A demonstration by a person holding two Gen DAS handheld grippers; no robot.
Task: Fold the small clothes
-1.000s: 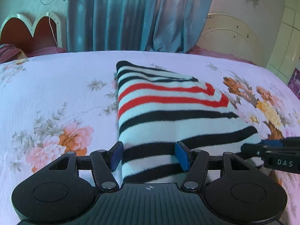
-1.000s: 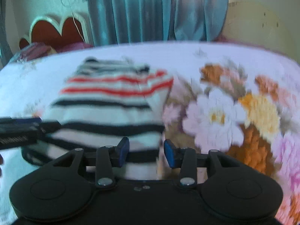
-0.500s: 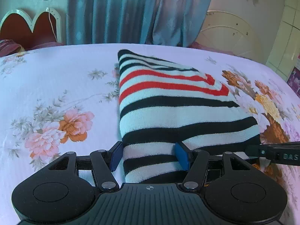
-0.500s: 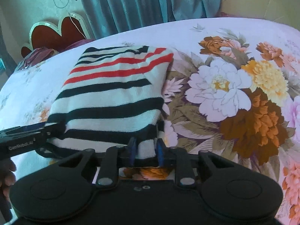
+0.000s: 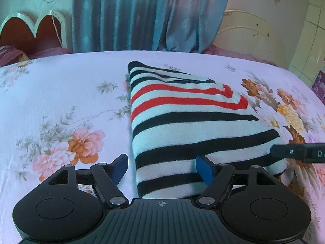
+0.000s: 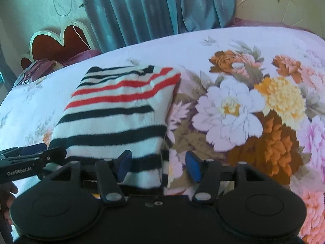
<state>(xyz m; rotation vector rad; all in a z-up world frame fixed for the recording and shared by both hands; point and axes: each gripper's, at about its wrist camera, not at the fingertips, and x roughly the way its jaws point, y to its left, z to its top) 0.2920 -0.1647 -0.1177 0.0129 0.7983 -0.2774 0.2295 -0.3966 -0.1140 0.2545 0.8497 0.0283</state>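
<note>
The bed [image 5: 61,85] fills both views, covered by a white sheet [image 6: 243,46] printed with large pink, orange and yellow flowers. Behind it hang blue curtains [image 5: 132,14], with a heart-shaped red headboard [image 5: 30,32] to their left.

A folded sweater [image 5: 182,122], white with black and red stripes, lies flat on the sheet near the middle of the bed, its near edge closest to both grippers.

The left gripper [image 5: 162,167] sits at the sweater's near left corner. Its jaws have just been opening and now stand spread, the left pad on the bare sheet clear of the cloth, the corner of the sweater lying loose between them.

The right gripper [image 6: 159,165] is at the near right corner. Its jaws have just been opening too and stand apart, the sweater's edge between them, not pinched. Its right pad is over the flowered sheet.
</note>
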